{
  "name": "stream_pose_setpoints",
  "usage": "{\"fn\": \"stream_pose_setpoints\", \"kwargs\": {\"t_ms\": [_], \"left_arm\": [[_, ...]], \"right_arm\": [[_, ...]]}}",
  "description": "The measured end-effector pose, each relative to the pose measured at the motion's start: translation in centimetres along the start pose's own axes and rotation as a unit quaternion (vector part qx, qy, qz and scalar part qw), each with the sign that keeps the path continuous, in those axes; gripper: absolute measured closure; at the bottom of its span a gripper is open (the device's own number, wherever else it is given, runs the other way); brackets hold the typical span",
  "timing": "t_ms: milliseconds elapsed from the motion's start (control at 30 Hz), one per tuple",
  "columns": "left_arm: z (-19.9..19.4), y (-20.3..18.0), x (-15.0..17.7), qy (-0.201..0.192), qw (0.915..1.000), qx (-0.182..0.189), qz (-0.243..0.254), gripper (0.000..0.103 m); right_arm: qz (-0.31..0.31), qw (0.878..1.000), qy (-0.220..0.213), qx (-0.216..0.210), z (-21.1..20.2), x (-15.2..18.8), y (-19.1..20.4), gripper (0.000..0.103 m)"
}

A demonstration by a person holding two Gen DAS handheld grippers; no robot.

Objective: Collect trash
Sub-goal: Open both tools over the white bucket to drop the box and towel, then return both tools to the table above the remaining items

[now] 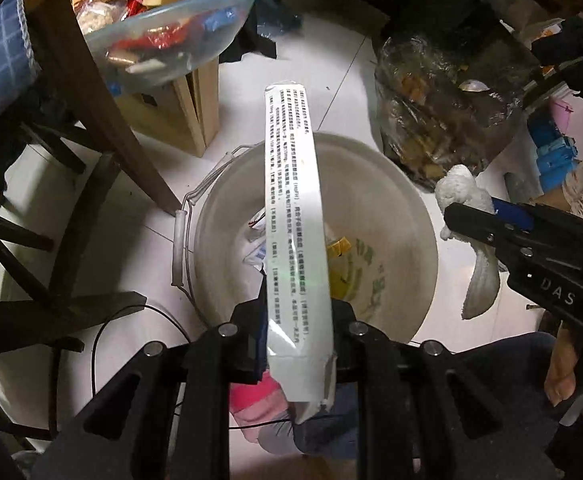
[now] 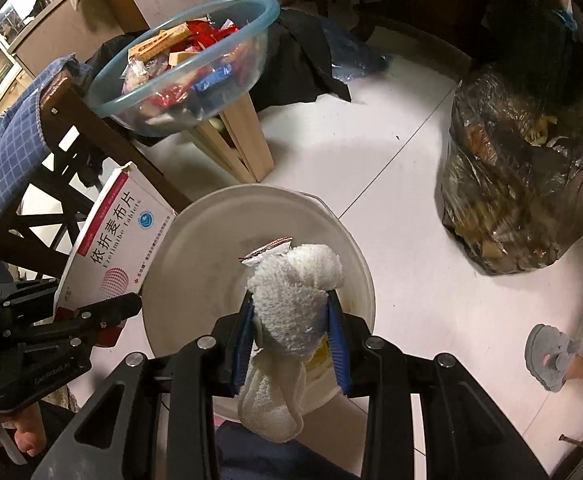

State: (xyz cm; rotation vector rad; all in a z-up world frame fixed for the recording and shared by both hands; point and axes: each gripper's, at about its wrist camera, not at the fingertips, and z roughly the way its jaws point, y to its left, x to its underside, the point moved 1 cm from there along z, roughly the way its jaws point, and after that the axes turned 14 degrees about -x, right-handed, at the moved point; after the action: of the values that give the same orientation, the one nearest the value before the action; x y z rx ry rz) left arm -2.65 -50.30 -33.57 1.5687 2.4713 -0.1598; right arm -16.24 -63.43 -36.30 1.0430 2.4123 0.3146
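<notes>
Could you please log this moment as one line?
left gripper: shut on box | right gripper: shut on cloth | both over bucket

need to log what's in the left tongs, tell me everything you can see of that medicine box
The medicine box is a flat white cardboard carton with a red band, red dotted circle and black print on front, fine text on its narrow side. The left tongs are shut on one end; the other end juts out over the white bucket.
</notes>
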Motion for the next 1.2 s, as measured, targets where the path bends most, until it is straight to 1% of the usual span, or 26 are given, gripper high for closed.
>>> {"fn": "stream_pose_setpoints", "kwargs": {"t_ms": [233, 300, 367, 433, 467, 533, 800, 967, 1000, 1067, 1100, 1167, 1200], "left_arm": [[0.6, 0.1, 0.0, 0.004, 1.0000, -0.008, -0.001, 0.085], [0.7, 0.2, -0.1, 0.004, 0.9999, -0.014, -0.001, 0.085], [0.8, 0.3, -0.2, 0.003, 0.9998, -0.019, 0.000, 0.071], [0.7, 0.4, -0.2, 0.000, 0.9998, -0.021, 0.000, 0.068], [0.8, 0.5, -0.1, 0.001, 0.9998, -0.019, -0.002, 0.067], [0.8, 0.6, 0.0, 0.000, 0.9998, -0.022, -0.004, 0.066], [0.2, 0.8, 0.1, -0.007, 0.9997, -0.024, -0.006, 0.065], [-0.5, 1.2, 0.2, -0.014, 0.9996, -0.024, -0.009, 0.061], [-0.9, 1.3, 0.2, -0.018, 0.9995, -0.026, -0.009, 0.061], [-1.9, 1.7, 0.3, -0.028, 0.9992, -0.029, -0.010, 0.060], [-2.7, 2.1, 0.4, -0.037, 0.9987, -0.032, -0.011, 0.060], [-4.7, 3.0, 0.6, -0.059, 0.9975, -0.035, -0.016, 0.057], [-6.4, 3.8, 0.7, -0.077, 0.9960, -0.039, -0.022, 0.056]], "right_arm": [[-0.003, 1.000, 0.000, -0.002, 0.4, -0.2, 0.2, 0.067], [-0.001, 1.000, -0.004, -0.002, 0.3, -0.2, 0.0, 0.065], [0.002, 1.000, -0.007, -0.002, 0.1, -0.2, -0.2, 0.061], [0.006, 1.000, -0.011, -0.004, -0.2, -0.2, -0.4, 0.058], [0.009, 1.000, -0.011, -0.008, -0.2, -0.2, -0.5, 0.053], [0.009, 1.000, -0.011, -0.014, -0.3, -0.1, -0.5, 0.048], [0.003, 1.000, -0.017, -0.010, -0.6, 0.1, 0.0, 0.048], [-0.007, 1.000, -0.025, -0.005, -1.4, 0.1, 0.7, 0.047], [-0.011, 0.999, -0.031, -0.003, -1.8, 0.0, 1.0, 0.047], [-0.031, 0.998, -0.057, -0.008, -3.3, -0.1, 2.1, 0.047], [-0.050, 0.996, -0.079, -0.009, -4.5, -0.2, 3.3, 0.046], [-0.080, 0.990, -0.112, -0.016, -6.4, -0.4, 5.2, 0.041], [-0.098, 0.986, -0.130, -0.021, -7.3, -0.4, 6.3, 0.039]]}}
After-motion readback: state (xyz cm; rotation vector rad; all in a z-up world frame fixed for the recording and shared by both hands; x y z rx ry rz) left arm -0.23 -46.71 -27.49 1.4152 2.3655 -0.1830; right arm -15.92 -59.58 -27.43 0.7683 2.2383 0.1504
